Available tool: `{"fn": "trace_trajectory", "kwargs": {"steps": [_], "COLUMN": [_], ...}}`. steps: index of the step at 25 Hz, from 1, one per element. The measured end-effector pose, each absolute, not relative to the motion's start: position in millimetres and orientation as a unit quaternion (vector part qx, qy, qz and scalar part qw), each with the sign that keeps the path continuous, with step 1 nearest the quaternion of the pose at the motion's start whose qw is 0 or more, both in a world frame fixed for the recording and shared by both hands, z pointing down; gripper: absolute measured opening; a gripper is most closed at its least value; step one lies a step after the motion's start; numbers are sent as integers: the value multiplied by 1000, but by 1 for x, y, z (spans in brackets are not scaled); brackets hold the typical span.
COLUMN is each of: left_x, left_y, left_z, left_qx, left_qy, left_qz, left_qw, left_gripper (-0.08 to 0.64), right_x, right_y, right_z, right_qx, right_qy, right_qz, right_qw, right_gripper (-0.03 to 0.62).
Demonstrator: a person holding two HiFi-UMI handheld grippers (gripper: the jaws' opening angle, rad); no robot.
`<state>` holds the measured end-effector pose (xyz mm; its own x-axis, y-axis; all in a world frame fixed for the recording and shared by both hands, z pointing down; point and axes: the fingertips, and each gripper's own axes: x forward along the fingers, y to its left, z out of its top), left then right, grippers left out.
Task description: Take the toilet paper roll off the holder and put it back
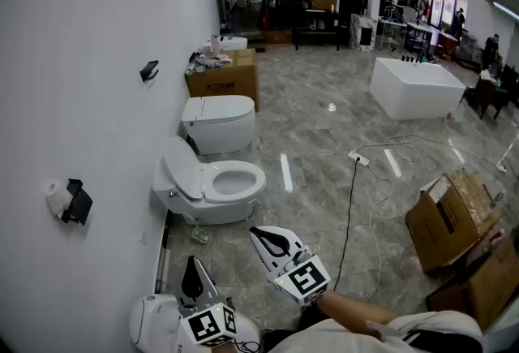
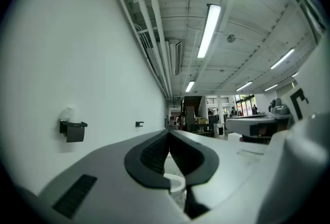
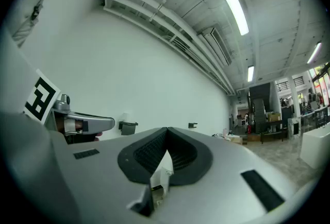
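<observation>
Left tongs (image 1: 193,266): clenched, nothing grasped, held level. Right tongs (image 1: 259,234): clenched, nothing grasped, held just right of the left pair. Toilet paper roll (image 1: 55,199): seated on the black holder (image 1: 79,204), which is fixed to the white wall (image 1: 97,59), ahead and well left of both tongs, untouched. Toilet (image 1: 212,183): set on the floor (image 1: 324,148) ahead of the tongs.
</observation>
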<state>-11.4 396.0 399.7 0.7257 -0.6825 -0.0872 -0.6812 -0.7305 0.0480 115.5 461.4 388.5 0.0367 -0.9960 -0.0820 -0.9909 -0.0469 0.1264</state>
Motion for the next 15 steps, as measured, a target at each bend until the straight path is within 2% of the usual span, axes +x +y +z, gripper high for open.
{"fn": "trace_trajectory", "kwargs": {"steps": [3,15], "left_x": [-21,2], "left_y": [377,302], "left_z": [403,413], "left_qx": [931,913], "left_qy": [-365,-408], "left_qz": [-34,-10], "left_qw": [-4,-4], "left_gripper": [9,9], "right_x": [108,118], "right_y": [440,348], "right_z": [393,395], "right_qx": [725,659], "right_qy": [-685,-749], "right_qz": [-70,-70], "right_qw": [-3,2], "right_gripper": [5,5]}}
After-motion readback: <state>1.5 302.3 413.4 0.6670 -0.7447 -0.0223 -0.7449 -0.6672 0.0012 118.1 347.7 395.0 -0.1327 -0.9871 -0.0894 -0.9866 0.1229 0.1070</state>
